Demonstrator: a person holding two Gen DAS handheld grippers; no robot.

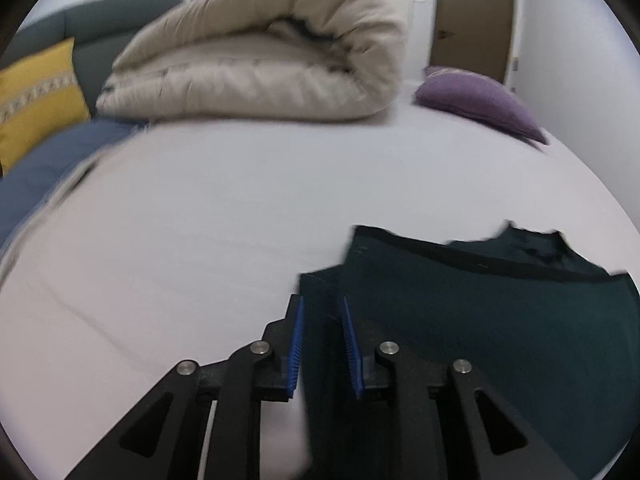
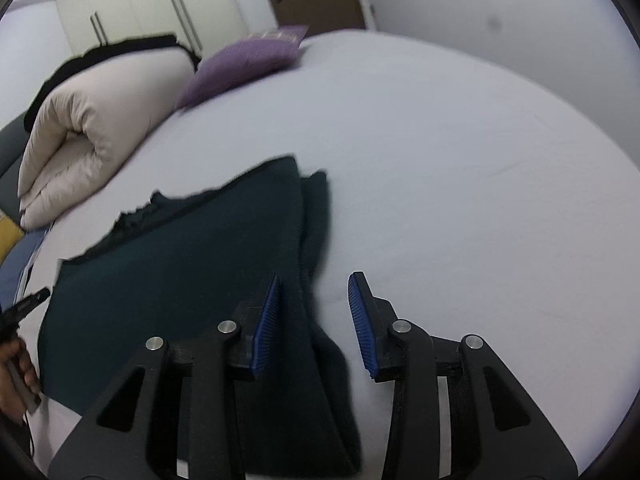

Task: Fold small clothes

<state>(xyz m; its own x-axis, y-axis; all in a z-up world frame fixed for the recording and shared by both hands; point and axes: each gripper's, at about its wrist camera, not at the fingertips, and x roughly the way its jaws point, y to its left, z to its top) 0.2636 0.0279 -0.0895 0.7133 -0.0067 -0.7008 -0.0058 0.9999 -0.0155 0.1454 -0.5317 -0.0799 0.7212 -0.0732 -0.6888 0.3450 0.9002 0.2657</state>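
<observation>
A dark teal garment (image 1: 480,320) lies spread on the white bed (image 1: 200,240); it also shows in the right wrist view (image 2: 180,280). My left gripper (image 1: 322,304) is at its left edge, jaws narrowly apart with the cloth's edge between the blue pads; whether they pinch it is unclear. My right gripper (image 2: 314,284) is open over the garment's right edge, and a fold of the cloth runs between its jaws without being clamped. The left gripper's tip and the person's hand (image 2: 16,360) show at the left edge of the right wrist view.
A rolled beige duvet (image 1: 260,60) lies at the back of the bed, also in the right wrist view (image 2: 88,128). A purple cushion (image 1: 480,100) lies beside it. A yellow pillow (image 1: 36,96) leans on a grey sofa at the left. Wardrobe doors (image 2: 160,4) stand behind.
</observation>
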